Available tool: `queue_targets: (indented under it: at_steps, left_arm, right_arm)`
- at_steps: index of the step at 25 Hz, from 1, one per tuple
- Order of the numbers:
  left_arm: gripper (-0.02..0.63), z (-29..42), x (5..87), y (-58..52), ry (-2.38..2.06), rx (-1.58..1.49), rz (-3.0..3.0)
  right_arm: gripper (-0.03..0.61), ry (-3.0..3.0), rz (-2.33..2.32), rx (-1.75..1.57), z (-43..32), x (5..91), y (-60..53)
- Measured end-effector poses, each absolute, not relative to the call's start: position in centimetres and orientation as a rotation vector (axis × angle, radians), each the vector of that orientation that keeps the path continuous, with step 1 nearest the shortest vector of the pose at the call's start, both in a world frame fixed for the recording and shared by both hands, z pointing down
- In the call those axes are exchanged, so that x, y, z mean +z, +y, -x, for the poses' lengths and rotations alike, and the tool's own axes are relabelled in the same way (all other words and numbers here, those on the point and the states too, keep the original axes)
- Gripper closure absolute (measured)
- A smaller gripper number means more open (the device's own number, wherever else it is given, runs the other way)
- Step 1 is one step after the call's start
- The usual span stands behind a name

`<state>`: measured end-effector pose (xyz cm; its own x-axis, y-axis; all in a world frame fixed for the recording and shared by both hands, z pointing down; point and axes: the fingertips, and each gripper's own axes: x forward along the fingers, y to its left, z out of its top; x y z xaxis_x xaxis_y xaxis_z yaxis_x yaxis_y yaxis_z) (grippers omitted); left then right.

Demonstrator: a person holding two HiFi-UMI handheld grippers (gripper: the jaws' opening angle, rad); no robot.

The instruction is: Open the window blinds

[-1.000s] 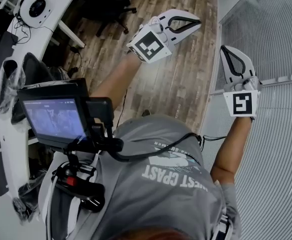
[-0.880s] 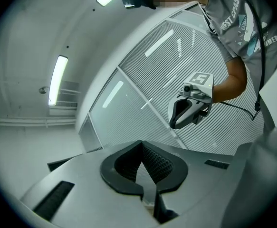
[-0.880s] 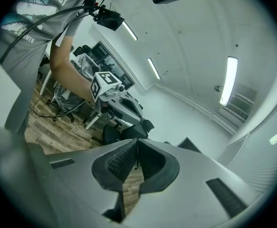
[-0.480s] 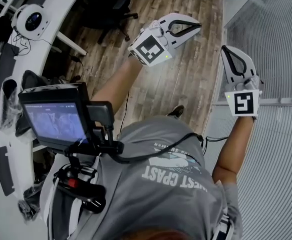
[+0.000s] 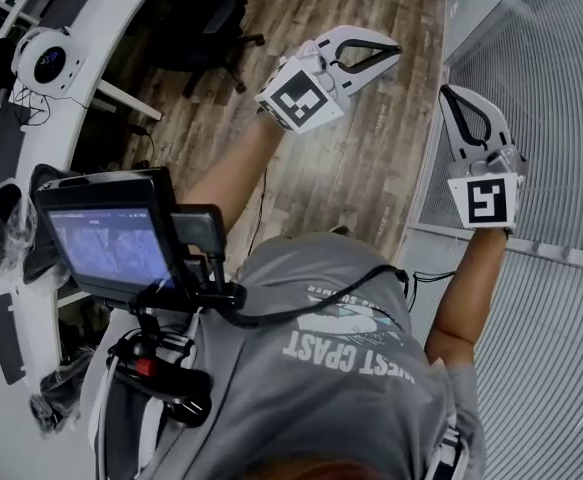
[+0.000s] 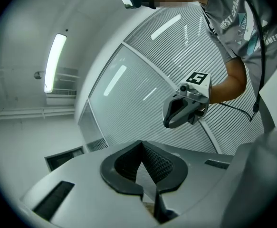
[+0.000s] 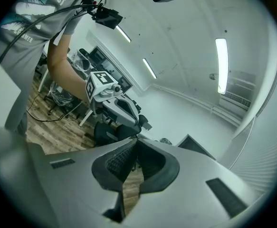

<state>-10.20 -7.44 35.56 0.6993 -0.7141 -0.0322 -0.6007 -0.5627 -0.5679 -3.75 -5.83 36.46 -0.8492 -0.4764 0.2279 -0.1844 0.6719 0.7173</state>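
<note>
now: empty grippers beside shut blinds

in the head view the white horizontal-slat window blinds point(image 5: 556, 88) fill the frame from one to four o'clock, and the slats look shut. the white two-jaw right gripper point(image 5: 449, 96) sits at two o'clock, just beside them, its jaws pressed together on nothing. the matching left gripper point(image 5: 389, 54) hangs at one o'clock over the brown wood-plank floor point(image 5: 351, 168), likewise closed and empty. no wand or cord shows, so the step is probably finding the control: spread the right jaws first, then grip it squarely and work it gently.
</note>
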Motion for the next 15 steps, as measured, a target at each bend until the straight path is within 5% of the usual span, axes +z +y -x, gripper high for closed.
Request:
queue_targets:
  at_steps: [15]
  left_arm:
    - [0.611,12.6,38.2,-6.3,1.120,-0.319,2.399]
  right_arm:
    - [0.574,-2.537,-0.402,-0.922,5.6,39.2,-4.8]
